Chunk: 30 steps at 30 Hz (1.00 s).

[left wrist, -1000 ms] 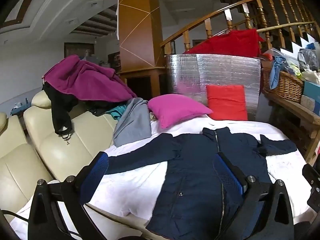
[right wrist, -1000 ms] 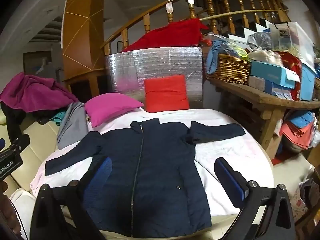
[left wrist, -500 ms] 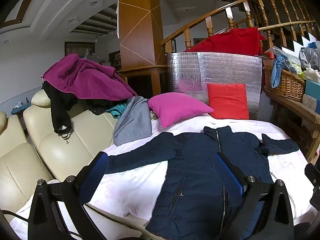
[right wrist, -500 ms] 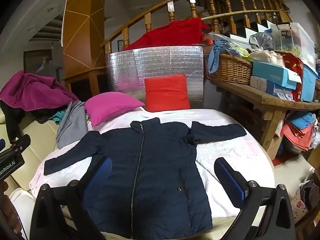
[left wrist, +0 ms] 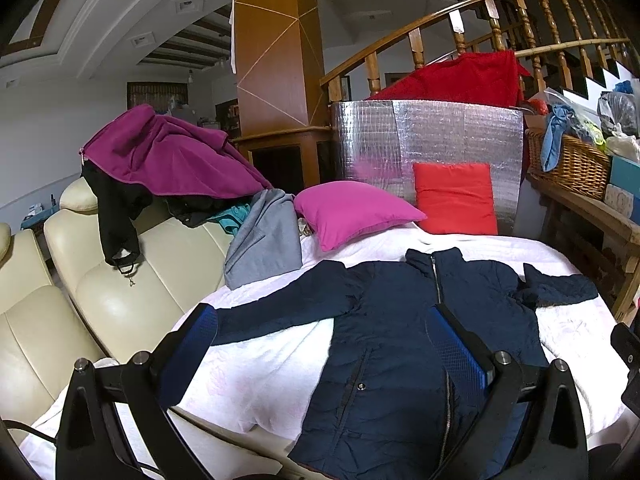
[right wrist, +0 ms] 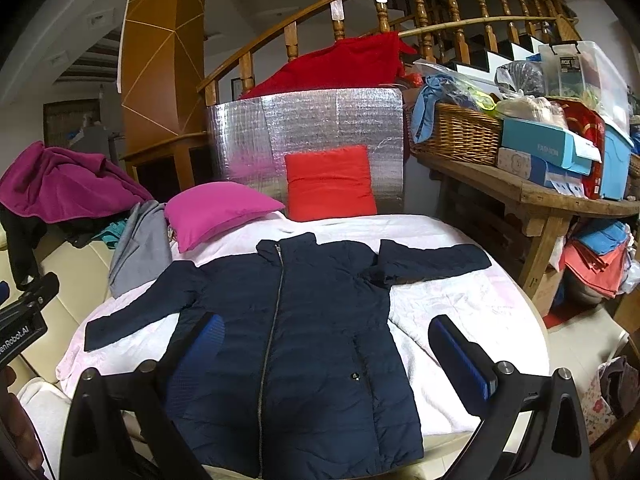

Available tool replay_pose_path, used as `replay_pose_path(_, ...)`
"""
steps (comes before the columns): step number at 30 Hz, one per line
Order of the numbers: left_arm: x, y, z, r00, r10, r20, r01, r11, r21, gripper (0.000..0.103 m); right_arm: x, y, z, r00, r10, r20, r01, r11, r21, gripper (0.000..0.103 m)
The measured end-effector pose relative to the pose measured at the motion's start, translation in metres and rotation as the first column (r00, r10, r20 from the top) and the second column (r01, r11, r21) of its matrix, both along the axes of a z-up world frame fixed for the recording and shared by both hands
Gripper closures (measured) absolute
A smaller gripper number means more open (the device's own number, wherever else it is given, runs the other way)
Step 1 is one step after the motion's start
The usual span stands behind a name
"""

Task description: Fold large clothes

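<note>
Jacket lies flat, zipped, sleeves spread, on the white sheet, collar toward the red pillow. It sits ahead of and below both tools. Left tool: wide, holds nothing, over the jacket's left half. Right tool: wide, empty, above the hem, not touching. Readable text: "FASHION" on a blue box; "enRobot.AI" on the left tool's body at the right view's edge.

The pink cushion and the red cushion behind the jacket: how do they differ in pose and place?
The pink cushion lies tilted on the white cover, one corner pointing toward the red cushion. The red cushion stands nearly upright, leaning against the silver foil panel; the pink one sits to its left, near the grey garment. Both lie beyond the navy jacket's collar.
</note>
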<state>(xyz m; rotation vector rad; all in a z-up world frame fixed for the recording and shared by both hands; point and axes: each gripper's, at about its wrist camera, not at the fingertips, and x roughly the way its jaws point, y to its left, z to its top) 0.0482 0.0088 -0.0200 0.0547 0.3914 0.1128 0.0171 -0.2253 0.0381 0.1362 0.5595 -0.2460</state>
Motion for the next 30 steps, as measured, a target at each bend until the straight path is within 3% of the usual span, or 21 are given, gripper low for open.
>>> replay_pose_path(30, 0.010, -0.009, -0.009, 1.000, 0.002, -0.015, -0.002, 1.000, 0.014, 0.000, 0.015, -0.008, -0.017, 1.000, -0.020, -0.023, 0.020, 1.000, 0.002, 0.000)
